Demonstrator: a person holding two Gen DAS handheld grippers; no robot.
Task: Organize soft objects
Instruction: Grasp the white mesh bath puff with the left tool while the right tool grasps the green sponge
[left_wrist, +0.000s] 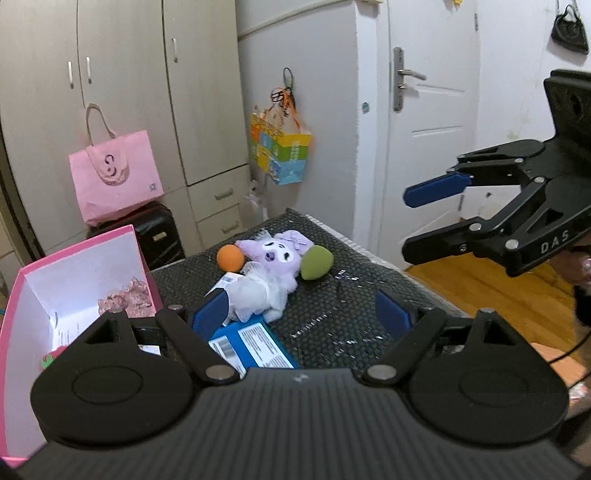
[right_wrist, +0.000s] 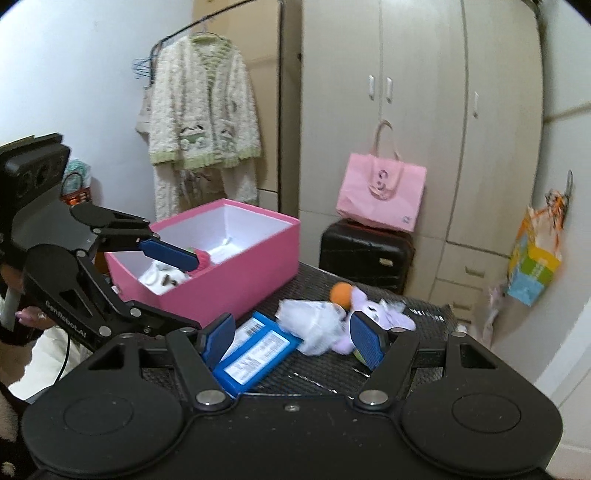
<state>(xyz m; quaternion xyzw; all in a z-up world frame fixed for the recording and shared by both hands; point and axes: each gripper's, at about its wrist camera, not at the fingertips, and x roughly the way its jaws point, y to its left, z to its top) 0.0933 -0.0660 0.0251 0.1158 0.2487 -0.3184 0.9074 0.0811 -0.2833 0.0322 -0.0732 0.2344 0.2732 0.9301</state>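
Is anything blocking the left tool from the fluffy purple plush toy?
Nothing visible does. The open left tool hangs over the dark mat, apart from the purple plush toy; only a flat blue packet lies below it.

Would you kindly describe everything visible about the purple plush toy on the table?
The purple plush toy looks soft and fuzzy, with a pale lilac head, an embroidered face, a bow near one ear and a gauzy white skirt. It lies on its back on the black textured table, flanked by an orange ball and a green egg-shaped sponge, partly overlapping a blue packet. Neither gripper touches it.
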